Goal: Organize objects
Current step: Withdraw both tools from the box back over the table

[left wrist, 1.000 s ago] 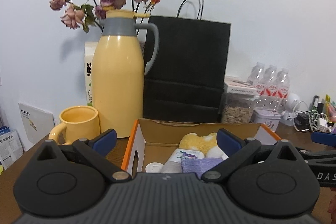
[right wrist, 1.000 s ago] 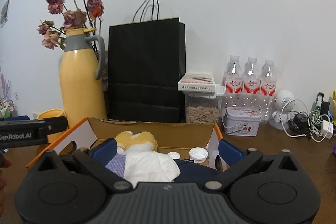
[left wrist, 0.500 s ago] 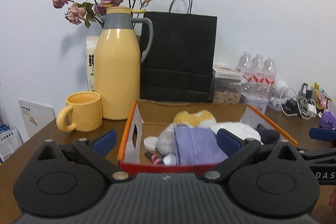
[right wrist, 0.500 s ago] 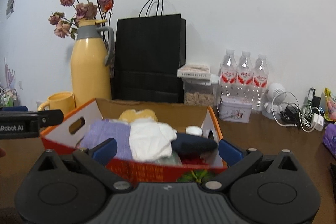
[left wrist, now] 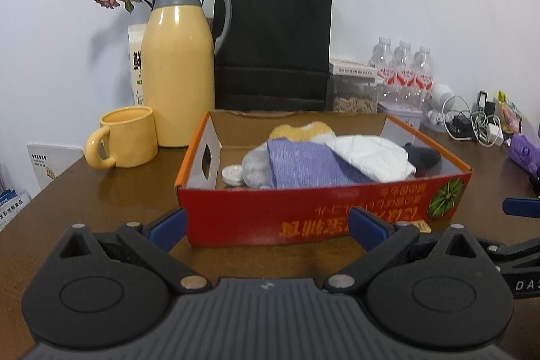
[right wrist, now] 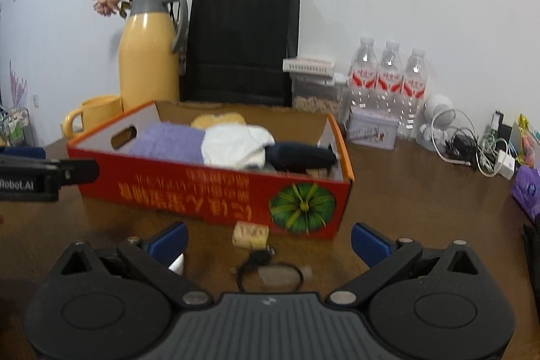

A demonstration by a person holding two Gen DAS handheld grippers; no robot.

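Both tools back away from the box

Left tool [left wrist: 266, 225] and right tool [right wrist: 268, 238] are wide open, now away from the full red box [right wrist: 216, 188]; small things [right wrist: 251, 233] wait low in the frame

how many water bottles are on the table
3. The clear plastic water bottles with red labels stand in a row by the wall, right of the black paper bag: left, middle, right. More may be hidden behind.
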